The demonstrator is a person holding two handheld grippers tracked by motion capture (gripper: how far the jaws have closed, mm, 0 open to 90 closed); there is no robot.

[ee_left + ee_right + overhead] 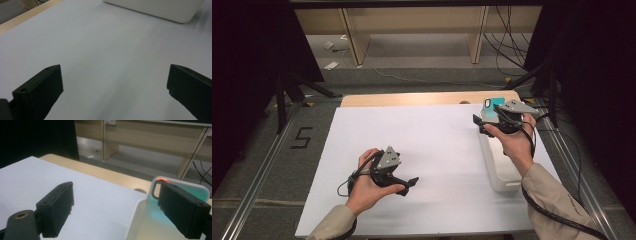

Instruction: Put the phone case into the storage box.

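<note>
White paper covers most of the bench (432,150), and we see bare wood of it as a strip along the far edge. We hold our left gripper (408,183) low over the paper near the front edge, left of the middle; in the left gripper view its two black jaws stand wide apart with nothing but bare paper between them, so it is released. We hold our right gripper (479,126) near the far right corner of the bench, over the far end of a long white tray (504,175) that runs along the right edge. A teal phone-like case (493,104) with a white border and a dark oval ring at one corner leans upright at the tray's far end, close to the bench's far edge. In the right gripper view the case (200,192) stands partly behind the right-hand jaw, its ring at the jaw's tip, while the left-hand jaw hangs over the white paper outside the tray (136,220). The jaws are spread wide with the tray's wall between them; we cannot tell whether the right-hand jaw touches the case, and no pinch on it shows, so we read this gripper as released too. Beyond the bench lie a grey floor (437,50), wooden furniture legs and loose cables.
</note>
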